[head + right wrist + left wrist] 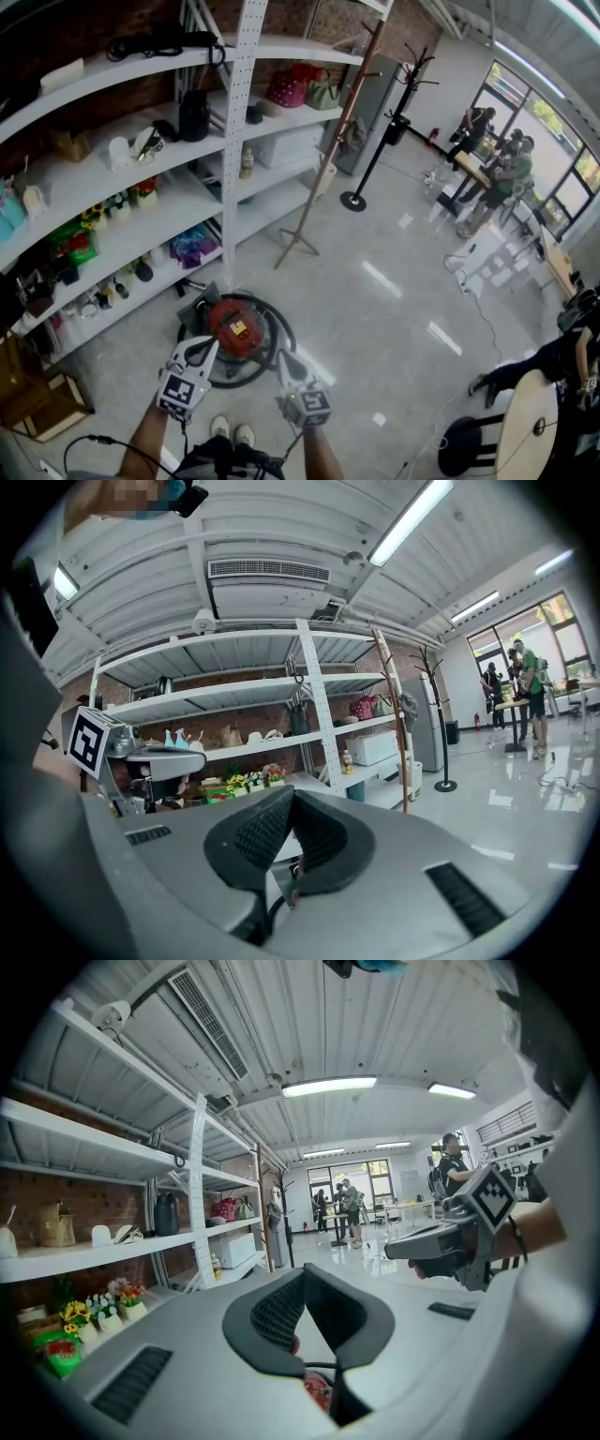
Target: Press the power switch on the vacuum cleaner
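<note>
Two claws point down at the red vacuum cleaner (236,325), which stands on the floor at the lower centre of the head view, close to the white shelving (236,141). The left claw (208,344) is clenched on nothing, its tips at the cleaner's left edge. The right claw (283,356), also clenched and empty, sits at its lower right. A dark hose (281,330) loops round the cleaner.

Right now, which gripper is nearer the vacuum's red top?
The left gripper: its tips lie at the red top's edge, while the right gripper sits over the black ring.
</note>
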Demonstrator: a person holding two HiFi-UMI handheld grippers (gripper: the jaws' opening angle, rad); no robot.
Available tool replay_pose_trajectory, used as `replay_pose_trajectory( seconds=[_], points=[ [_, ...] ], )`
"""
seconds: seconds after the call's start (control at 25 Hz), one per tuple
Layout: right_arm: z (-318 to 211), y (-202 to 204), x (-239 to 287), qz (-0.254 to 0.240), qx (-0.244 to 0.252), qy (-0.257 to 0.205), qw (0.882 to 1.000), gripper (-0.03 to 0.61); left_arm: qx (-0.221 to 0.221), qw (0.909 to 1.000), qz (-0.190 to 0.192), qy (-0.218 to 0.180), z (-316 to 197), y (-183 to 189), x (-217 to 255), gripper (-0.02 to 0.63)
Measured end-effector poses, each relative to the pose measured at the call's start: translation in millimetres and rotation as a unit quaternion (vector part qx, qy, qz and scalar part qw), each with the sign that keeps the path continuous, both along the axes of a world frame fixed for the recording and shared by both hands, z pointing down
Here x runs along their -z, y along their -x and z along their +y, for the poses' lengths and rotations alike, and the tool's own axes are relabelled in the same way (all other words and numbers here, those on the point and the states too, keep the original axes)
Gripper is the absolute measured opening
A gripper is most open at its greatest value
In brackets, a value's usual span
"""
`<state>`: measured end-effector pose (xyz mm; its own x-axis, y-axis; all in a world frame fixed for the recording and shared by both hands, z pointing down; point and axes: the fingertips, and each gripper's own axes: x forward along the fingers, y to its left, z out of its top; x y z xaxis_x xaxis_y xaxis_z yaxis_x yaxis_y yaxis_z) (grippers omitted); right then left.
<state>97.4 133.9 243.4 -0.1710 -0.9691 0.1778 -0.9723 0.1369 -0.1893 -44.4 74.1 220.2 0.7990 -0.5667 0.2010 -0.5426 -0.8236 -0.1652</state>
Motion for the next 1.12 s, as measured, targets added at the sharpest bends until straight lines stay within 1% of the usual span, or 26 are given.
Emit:
replay_pose_trajectory(
  seconds=[0.08, 0.28, 0.52, 0.76, 0.88, 1.0, 1.12],
  points=[
    [0, -2, 6, 0.003, -0.001, -0.004, 1.0, 0.012, -0.001, 1.0, -0.001, -0.004, -1, 0, 4, 0.006],
    [2, -10, 22, 0.004, -0.007, -0.018, 1.0, 0.012, 0.007, 0.9999, 0.015, -0.001, -2, 1, 15, 0.006],
    [7, -15, 34, 0.009, -0.009, -0.027, 1.0, 0.011, 0.012, 0.9997, 0.002, -0.02, -2, 8, 25, 0.006],
    [8, -13, 44, 0.013, -0.005, -0.037, 0.999, 0.011, 0.026, 0.9991, 0.02, -0.028, -3, 15, 38, 0.006],
    [8, -13, 52, 0.015, -0.008, -0.043, 0.999, 0.012, 0.024, 0.9993, 0.01, -0.027, -3, 18, 38, 0.006],
    [9, -10, 55, 0.011, -0.003, -0.045, 0.999, 0.012, 0.024, 0.9992, 0.012, -0.031, -4, 20, 41, 0.006],
    [13, -12, 55, 0.018, -0.005, -0.047, 0.999, 0.012, 0.029, 0.999, 0.011, -0.032, -3, 25, 40, 0.006]
  ],
)
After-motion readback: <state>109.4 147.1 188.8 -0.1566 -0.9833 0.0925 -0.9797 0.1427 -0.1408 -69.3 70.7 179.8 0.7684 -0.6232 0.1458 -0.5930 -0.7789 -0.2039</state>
